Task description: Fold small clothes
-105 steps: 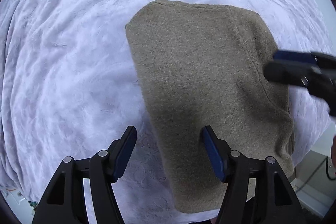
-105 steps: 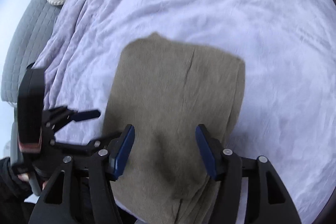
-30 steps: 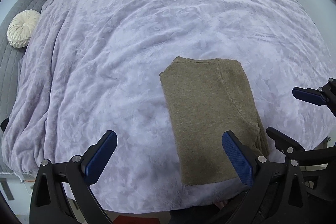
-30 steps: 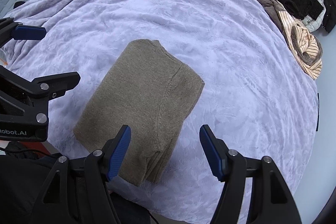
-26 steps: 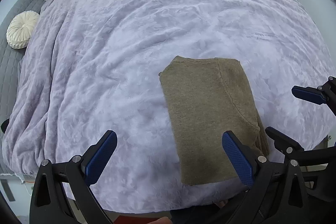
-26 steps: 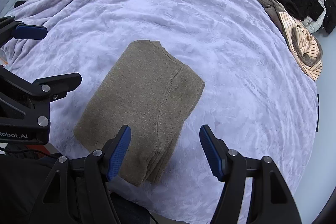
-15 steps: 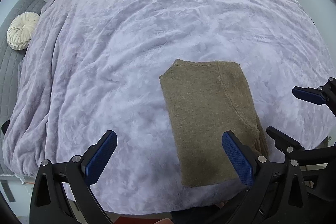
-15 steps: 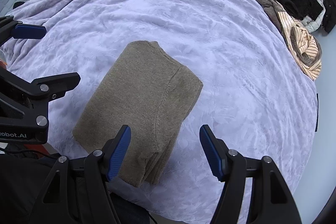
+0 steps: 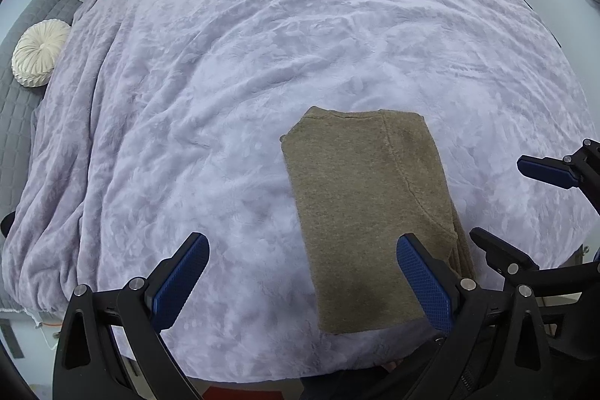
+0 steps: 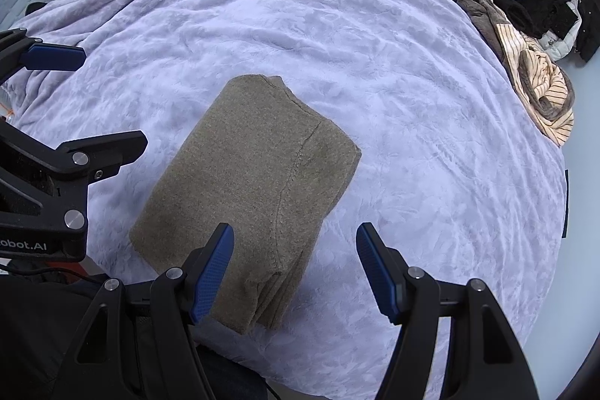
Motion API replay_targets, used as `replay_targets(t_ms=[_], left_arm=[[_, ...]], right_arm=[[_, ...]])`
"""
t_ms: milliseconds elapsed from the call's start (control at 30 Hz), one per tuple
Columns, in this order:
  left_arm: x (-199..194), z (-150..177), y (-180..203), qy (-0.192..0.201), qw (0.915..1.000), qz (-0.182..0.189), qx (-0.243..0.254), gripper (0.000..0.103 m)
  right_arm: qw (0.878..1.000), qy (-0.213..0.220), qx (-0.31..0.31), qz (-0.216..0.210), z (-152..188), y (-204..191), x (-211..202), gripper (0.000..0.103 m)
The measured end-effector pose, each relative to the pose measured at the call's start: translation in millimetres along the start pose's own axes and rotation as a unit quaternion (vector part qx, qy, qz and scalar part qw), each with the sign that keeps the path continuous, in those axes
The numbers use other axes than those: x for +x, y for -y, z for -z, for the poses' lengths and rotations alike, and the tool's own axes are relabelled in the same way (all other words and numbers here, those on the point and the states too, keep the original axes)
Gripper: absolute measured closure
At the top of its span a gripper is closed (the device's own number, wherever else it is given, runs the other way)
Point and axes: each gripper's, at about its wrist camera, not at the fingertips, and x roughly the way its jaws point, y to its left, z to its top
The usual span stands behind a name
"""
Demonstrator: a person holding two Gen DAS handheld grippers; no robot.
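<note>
Both jaws stand released and empty: past my left gripper (image 9: 302, 282), pulled up and back since a few seconds ago, one folded olive-brown knit garment (image 9: 369, 208) lies on the lilac plush bedspread (image 9: 232, 92), so this fold looks finished. From my right gripper (image 10: 295, 268), I count one folded garment near-left, one heap of unfolded clothes (image 10: 525, 51) far right, two grippers.

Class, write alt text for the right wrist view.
A folded olive-brown knit garment lies flat on a lilac plush bedspread, below the open, empty right gripper. A heap of unfolded clothes sits at the far right edge.
</note>
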Motion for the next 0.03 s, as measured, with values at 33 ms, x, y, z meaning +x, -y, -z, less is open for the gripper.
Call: replay_targets(t_ms=[33], left_arm=[[-0.4,0.0,0.4,0.0,1.0,-0.001,-0.002,0.002]], right_arm=[[1.0,0.0,0.001,-0.001,0.0,0.0,-0.1,0.032]])
